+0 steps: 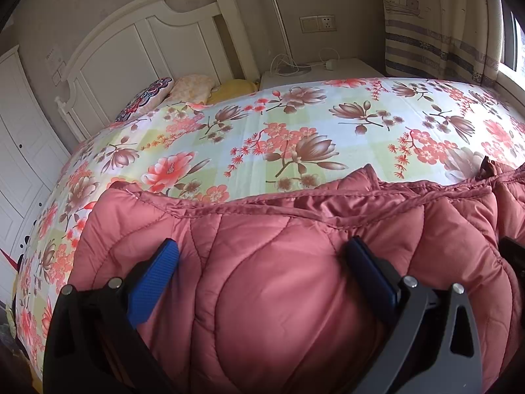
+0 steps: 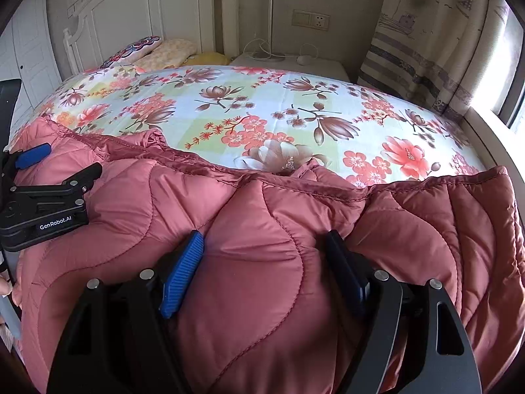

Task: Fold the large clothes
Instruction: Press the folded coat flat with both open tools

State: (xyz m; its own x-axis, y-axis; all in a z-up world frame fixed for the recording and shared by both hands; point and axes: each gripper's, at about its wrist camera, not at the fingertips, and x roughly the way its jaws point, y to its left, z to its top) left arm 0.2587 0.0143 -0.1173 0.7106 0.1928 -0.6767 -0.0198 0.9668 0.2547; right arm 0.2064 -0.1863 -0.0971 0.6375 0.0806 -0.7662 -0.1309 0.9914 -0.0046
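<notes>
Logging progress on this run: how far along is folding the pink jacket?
Early stage. Done: the quilted jacket lies on the floral bed. In hand: left tongs and right tongs sit open over the padding, gripping nothing. Left: no finished fold is visible; the folding remains.

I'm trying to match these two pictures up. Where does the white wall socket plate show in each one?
Left wrist view: the white wall socket plate sits upper centre-right, left of the ship-print curtain.
Right wrist view: the plate is upper centre, again left of that curtain.
Shared landmark: the thin upright white lamp pole, just left of the plate.
</notes>
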